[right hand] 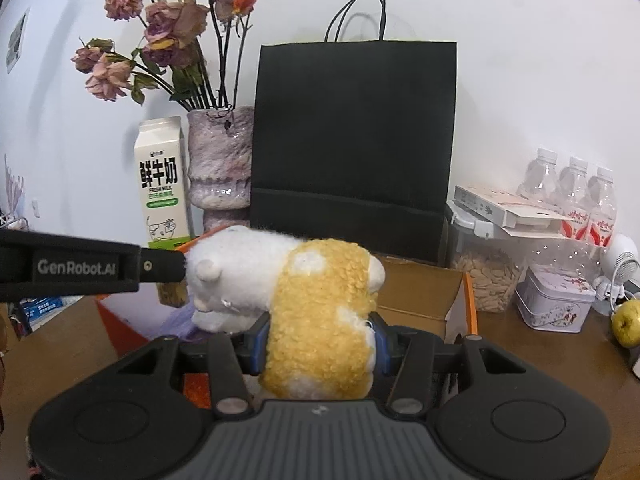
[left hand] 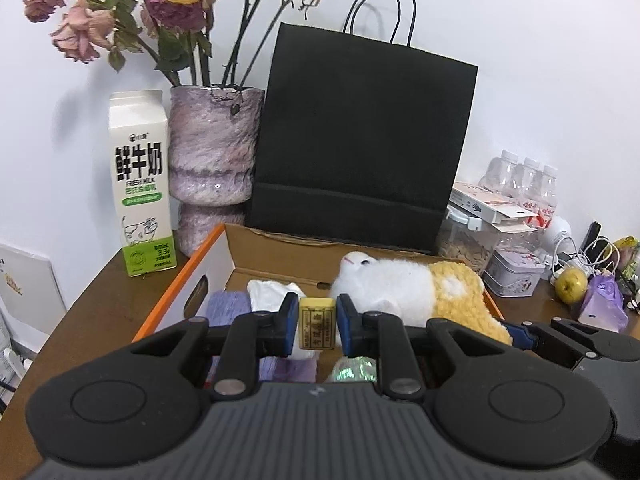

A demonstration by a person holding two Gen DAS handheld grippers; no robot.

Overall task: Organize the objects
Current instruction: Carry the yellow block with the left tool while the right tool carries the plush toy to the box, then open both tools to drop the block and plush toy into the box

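Observation:
My left gripper [left hand: 317, 322] is shut on a small yellow labelled box [left hand: 317, 326] and holds it over the open cardboard box [left hand: 280, 254] with orange edges. My right gripper [right hand: 320, 344] is shut on a white and yellow plush toy [right hand: 316, 312], held above the same cardboard box [right hand: 420, 292]. The plush toy also shows in the left wrist view [left hand: 404, 290], to the right of the left gripper. Purple cloth [left hand: 228, 306] and a white item [left hand: 272, 290] lie inside the box. The left gripper body [right hand: 80, 268] crosses the right wrist view from the left.
A milk carton [left hand: 140, 184], a vase with dried roses [left hand: 212, 160] and a black paper bag [left hand: 360, 140] stand behind the box. To the right are a seed jar [right hand: 484, 276], water bottles [right hand: 576, 196], a tin [right hand: 554, 302], a green pear [right hand: 628, 322] and cables.

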